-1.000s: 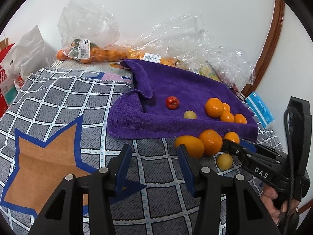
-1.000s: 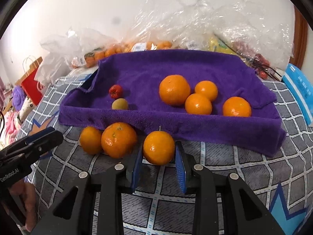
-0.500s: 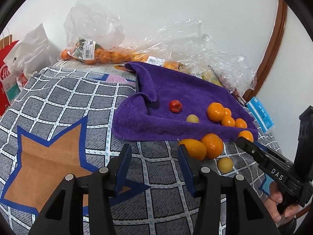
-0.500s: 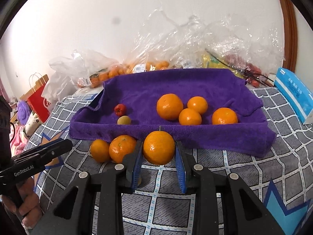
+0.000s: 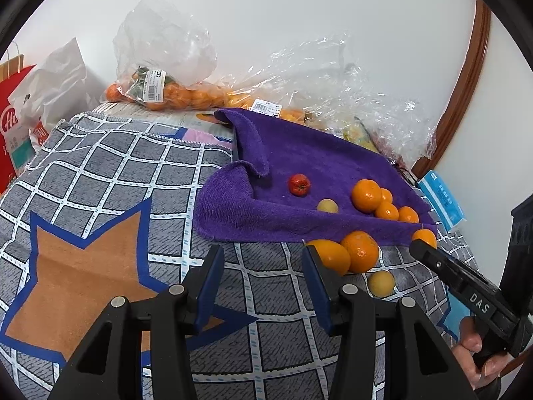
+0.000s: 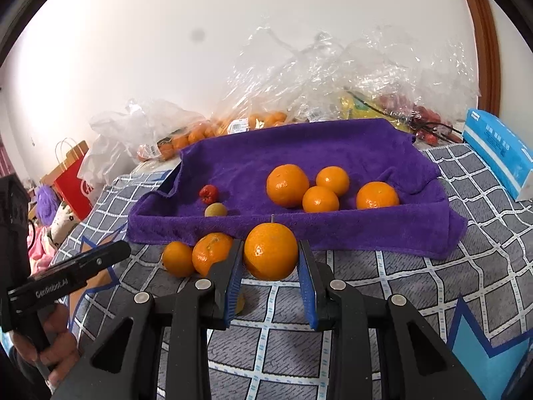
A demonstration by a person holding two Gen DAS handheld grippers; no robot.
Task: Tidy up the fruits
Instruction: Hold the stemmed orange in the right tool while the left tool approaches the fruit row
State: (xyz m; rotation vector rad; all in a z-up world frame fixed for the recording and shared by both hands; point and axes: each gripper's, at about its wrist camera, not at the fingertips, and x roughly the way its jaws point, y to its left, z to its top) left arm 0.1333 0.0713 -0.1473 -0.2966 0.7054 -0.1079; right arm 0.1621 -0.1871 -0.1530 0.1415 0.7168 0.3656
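The purple towel (image 6: 333, 146) lies far of us with four oranges at its right. Our right gripper (image 6: 270, 266) clamps a stemmed orange (image 6: 270, 250) just near its front edge; we should carry it over that edge, releasing beside its kind. Our left gripper (image 5: 263, 286) hangs open, empty.

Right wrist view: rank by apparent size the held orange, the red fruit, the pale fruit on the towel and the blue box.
1. Blue box, cut off by the frame edge
2. Held orange, though nearest the camera, so enlarged
3. Red fruit and pale fruit: look alike, not ranked
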